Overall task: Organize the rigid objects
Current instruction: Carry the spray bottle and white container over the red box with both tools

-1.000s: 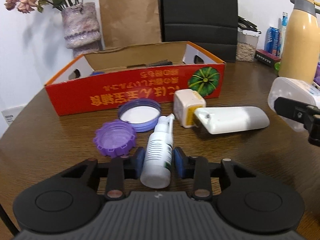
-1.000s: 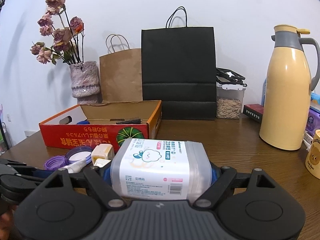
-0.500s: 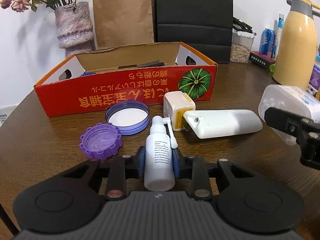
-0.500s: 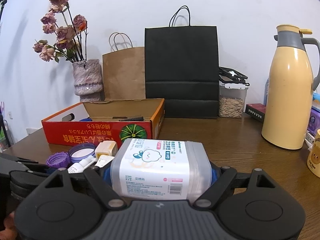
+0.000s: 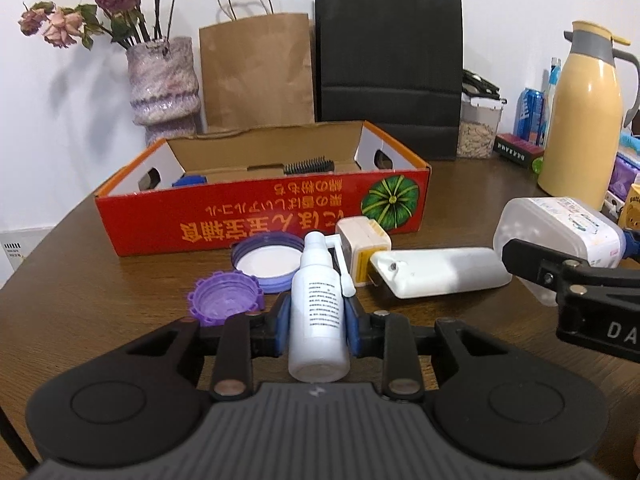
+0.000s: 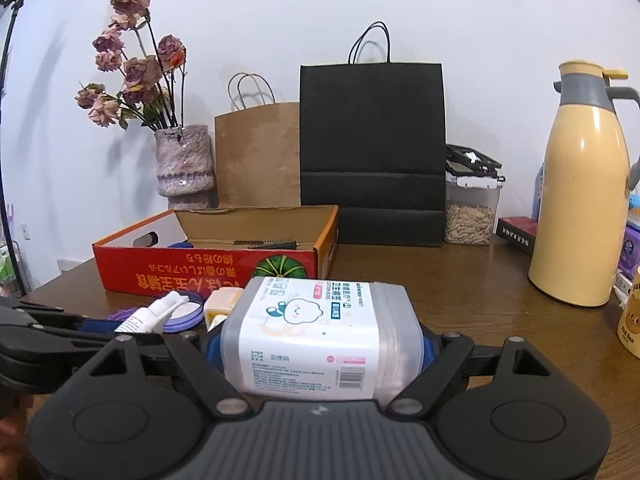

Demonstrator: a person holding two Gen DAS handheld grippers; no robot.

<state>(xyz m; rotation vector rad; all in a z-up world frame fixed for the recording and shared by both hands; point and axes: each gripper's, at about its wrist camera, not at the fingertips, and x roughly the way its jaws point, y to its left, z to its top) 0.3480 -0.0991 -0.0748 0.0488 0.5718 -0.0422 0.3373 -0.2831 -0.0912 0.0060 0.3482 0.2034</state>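
White spray bottle [image 5: 318, 300] clamped in our left hand-held gripper [image 5: 316, 322], just above the worktop [image 5: 100, 300]; right hand-held gripper [image 6: 320, 350] grips the wipes tub [image 6: 320, 338]. We should clear the red box [image 5: 260, 216] wall before releasing.

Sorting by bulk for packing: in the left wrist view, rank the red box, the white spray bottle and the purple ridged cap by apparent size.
1. red box
2. white spray bottle, though nearness to the camera enlarges it
3. purple ridged cap
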